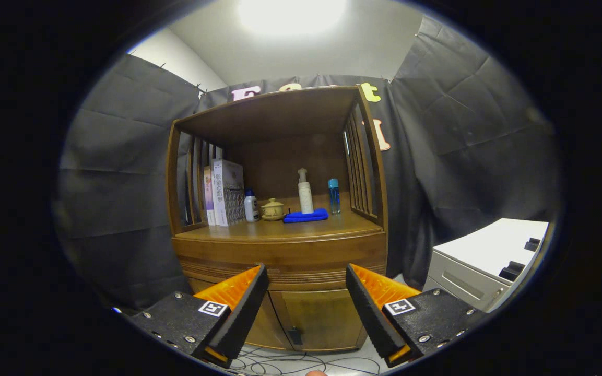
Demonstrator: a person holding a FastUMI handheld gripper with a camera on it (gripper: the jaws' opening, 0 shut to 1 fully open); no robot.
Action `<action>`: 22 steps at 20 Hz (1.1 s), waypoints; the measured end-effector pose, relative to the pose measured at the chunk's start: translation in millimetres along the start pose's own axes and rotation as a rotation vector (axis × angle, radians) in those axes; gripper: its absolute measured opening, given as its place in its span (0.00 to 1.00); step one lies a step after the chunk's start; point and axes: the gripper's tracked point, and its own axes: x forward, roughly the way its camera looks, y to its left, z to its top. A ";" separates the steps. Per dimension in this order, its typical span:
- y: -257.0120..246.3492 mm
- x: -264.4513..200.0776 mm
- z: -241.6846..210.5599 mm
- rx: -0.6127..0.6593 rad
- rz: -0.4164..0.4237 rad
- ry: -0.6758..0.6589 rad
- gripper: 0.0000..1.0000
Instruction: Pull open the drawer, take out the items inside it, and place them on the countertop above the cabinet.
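Note:
A brown wooden cabinet (280, 250) stands ahead of me against the black cloth. Its drawer front (280, 258) sits shut under the countertop (280, 228), with a small knob (259, 265) near the tip of my left finger. My gripper (307, 275) is open, orange-and-black fingers (243, 300) spread wide, nothing between them, still a short way in front of the drawer. On the countertop stand books (225, 192), a small white bottle (251, 206), a yellow lidded cup (272, 209), a white pump bottle (305, 192) on a blue cloth (306, 215), and a blue bottle (334, 196).
Below the drawer are two cabinet doors (321, 318). Slatted side rails (363, 167) and a top shelf (274, 112) frame the countertop. A white-grey unit (483, 266) stands at the right. Cables (301, 360) lie on the floor under the fingers.

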 end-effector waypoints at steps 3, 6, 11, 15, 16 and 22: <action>2.8 7.8 -0.4 -0.011 -0.001 -0.011 0.94; 8.5 21.2 -2.6 0.010 -0.001 0.012 0.93; 16.0 40.3 -1.9 0.026 0.012 0.013 0.94; 24.7 48.7 -9.8 0.062 0.038 0.032 0.94; 29.0 53.1 -11.2 0.062 0.046 0.035 0.94; 63.8 101.6 -27.6 0.035 0.114 0.104 0.93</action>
